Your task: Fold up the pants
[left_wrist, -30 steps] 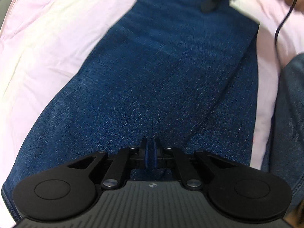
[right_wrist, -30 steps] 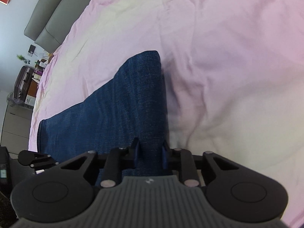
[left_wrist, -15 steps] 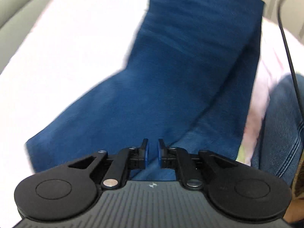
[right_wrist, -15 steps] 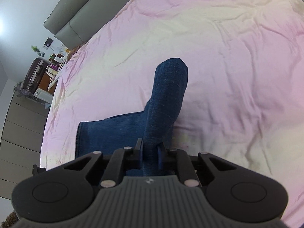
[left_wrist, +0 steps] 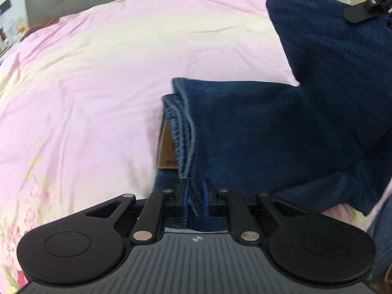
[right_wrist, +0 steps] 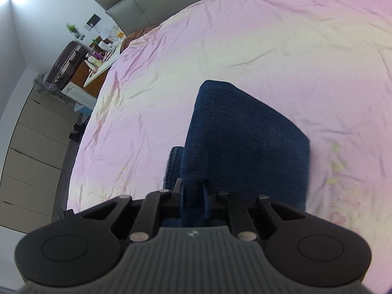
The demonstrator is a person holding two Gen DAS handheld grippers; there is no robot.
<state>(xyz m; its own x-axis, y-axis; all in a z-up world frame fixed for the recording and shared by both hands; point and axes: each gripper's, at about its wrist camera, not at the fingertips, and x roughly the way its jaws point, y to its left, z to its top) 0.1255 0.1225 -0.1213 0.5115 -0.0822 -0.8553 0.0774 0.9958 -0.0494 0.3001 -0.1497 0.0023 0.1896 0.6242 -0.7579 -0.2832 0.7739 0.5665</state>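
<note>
Between our left gripper's (left_wrist: 195,197) 2 blue-padded fingers (left_wrist: 185,196) sits the stitched hem edge of the dark blue denim pants (left_wrist: 257,132), the jaws narrow and pinched on that edge. Our right gripper (right_wrist: 193,197) likewise has its jaws drawn narrow on a bunched fold of the same denim, which rises straight out of the grip.

Just beyond the left jaws we see a brown leather waistband patch (left_wrist: 166,147) lying under the stitched hems, so the leg ends are stacked over the waist. From there the denim spreads flat to the right, then lifts into a raised panel that reaches the upper right corner, where the other gripper's black finger (left_wrist: 360,12) shows against it.

Under everything lies the pink bedsheet with a floral print (left_wrist: 98,73), creased and touching the pants along their lower layers. Farther off, in the right wrist view, we see a grey padded headboard (right_wrist: 137,2), a cluttered bedside table (right_wrist: 103,56) and a dark suitcase (right_wrist: 65,63).
</note>
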